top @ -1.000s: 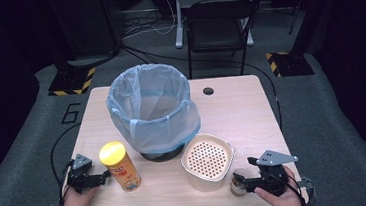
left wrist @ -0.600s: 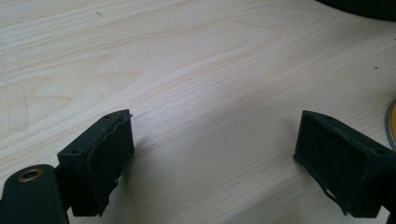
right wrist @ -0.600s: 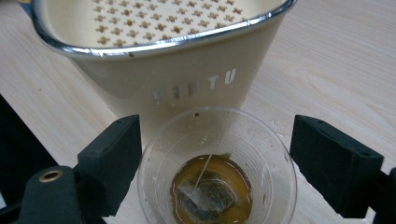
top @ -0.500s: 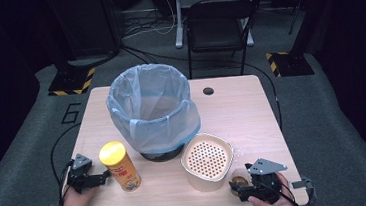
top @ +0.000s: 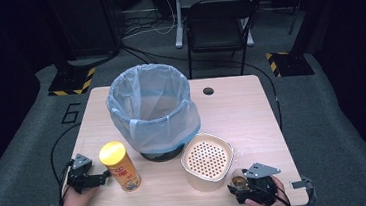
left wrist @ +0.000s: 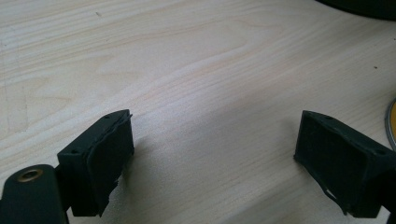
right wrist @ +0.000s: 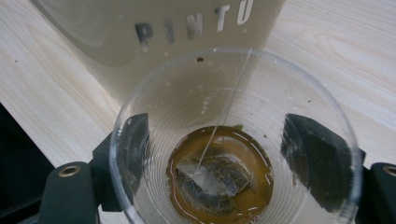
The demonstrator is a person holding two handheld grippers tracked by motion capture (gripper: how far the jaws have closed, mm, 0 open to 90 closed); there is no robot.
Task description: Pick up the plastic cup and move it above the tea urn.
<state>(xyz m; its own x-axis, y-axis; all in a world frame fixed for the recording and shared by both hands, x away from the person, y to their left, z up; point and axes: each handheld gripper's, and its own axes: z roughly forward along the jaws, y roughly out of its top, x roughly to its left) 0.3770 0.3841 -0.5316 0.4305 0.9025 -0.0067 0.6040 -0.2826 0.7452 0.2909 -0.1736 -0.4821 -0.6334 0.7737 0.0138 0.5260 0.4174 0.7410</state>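
A clear plastic cup (right wrist: pixel 224 140) with a wet tea bag (right wrist: pixel 210 179) and brown liquid stands on the table's front right, beside a beige strainer box (top: pixel 207 161). My right gripper (top: pixel 238 184) has the cup between its jaws. They have just been closing, and the pads (right wrist: pixel 133 149) press its sides. My left gripper (top: pixel 103 176) rests at the front left, open, over bare wood (left wrist: pixel 215 116) with nothing between its fingers. A yellow-lidded can (top: pixel 120 166) stands just right of it.
A bin with a pale blue liner (top: pixel 151 108) takes the middle of the wooden table (top: pixel 244 112). The strainer box's wall, with raised letters (right wrist: pixel 187 28), rises right behind the cup. A black chair (top: pixel 219 24) stands beyond the far edge.
My right gripper has sunk lower and shifted a little left around the cup at the front edge. The left gripper and the can have stayed put.
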